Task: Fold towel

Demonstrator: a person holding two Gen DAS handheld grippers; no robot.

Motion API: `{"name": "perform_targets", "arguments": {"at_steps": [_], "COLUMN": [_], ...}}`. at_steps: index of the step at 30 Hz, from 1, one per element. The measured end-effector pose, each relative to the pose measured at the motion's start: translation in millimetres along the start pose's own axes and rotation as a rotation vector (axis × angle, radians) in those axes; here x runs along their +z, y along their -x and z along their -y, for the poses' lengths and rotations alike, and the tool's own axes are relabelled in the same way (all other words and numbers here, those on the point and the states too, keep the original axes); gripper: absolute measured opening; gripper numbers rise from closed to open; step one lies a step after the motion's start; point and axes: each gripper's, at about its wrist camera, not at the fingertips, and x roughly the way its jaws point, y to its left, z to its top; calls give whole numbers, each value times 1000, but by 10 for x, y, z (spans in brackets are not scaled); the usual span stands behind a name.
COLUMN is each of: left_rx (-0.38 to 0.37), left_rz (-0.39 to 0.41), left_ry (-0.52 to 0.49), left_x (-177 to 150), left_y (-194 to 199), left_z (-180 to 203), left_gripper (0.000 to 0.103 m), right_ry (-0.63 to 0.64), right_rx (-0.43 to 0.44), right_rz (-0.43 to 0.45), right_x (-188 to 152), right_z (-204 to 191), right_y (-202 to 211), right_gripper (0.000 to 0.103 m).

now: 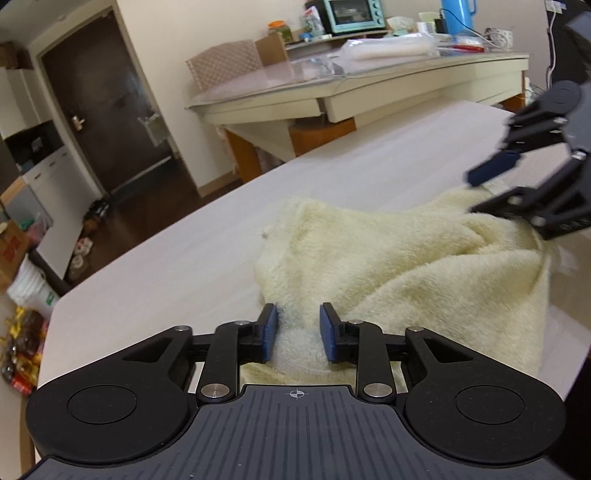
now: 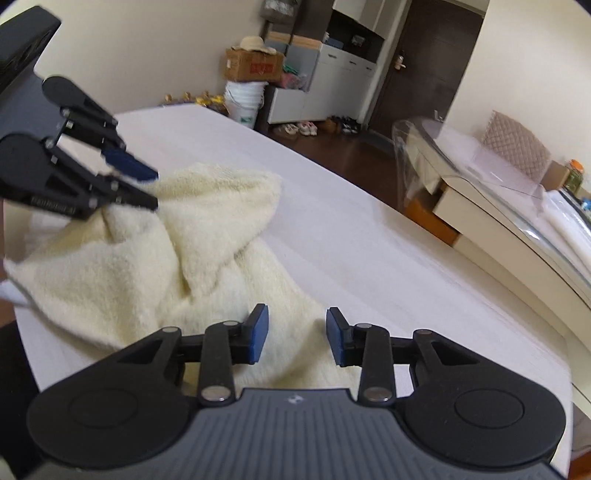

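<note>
A pale yellow fluffy towel (image 1: 399, 258) lies crumpled on the white table (image 1: 166, 266). My left gripper (image 1: 298, 332) is open with a bunched towel edge between its blue pads, which stand apart from the cloth. My right gripper (image 1: 476, 192) shows at the right of the left wrist view, open over the far towel corner. In the right wrist view the towel (image 2: 155, 251) spreads left and under my right gripper (image 2: 296, 334), which is open with towel below the gap. The left gripper (image 2: 149, 188) appears at the left there, open over the towel.
A cream dining table (image 1: 369, 85) with a glass top, a toaster oven (image 1: 351, 14) and clutter stands beyond the white table. A dark door (image 1: 99, 110), boxes and a bucket (image 2: 243, 99) stand on the floor. The white table's edge (image 2: 406, 218) runs diagonally.
</note>
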Motion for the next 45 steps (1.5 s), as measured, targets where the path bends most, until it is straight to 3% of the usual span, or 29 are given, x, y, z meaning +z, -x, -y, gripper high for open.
{"name": "perform_targets", "arguments": {"at_steps": [3, 8, 11, 16, 24, 31, 39, 41, 42, 43, 45], "left_rx": [-1, -16, -50, -102, -35, -11, -9, -9, -7, -4, 2], "left_rz": [16, 73, 103, 83, 23, 13, 32, 36, 36, 38, 41], "left_ry": [3, 11, -2, -67, -129, -47, -31, -31, -30, -31, -31], "left_x": [92, 269, 387, 503, 361, 92, 24, 21, 19, 18, 18], "left_y": [-95, -102, -127, -352, -389, -182, -115, -107, -98, -95, -94], "left_z": [-1, 10, 72, 294, 330, 130, 90, 88, 88, 93, 99], "left_gripper": [30, 33, 36, 37, 37, 37, 36, 36, 36, 36, 37], "right_ry": [-35, -85, -125, -181, -145, -139, -172, -197, -207, -216, -200], "right_rx": [-36, -182, -201, -125, -25, 29, 109, 137, 149, 150, 93], "right_rz": [-14, -77, -90, -7, 40, 38, 1, -3, -3, -5, -3], "right_x": [-110, -315, -344, -206, 98, 216, 226, 223, 220, 213, 197], "right_z": [36, 68, 109, 192, 188, 194, 249, 301, 318, 328, 315], "right_y": [95, 305, 393, 325, 32, -195, -297, -328, -336, -347, -357], "right_gripper": [37, 37, 37, 37, 41, 42, 44, 40, 18, 3, 3]}}
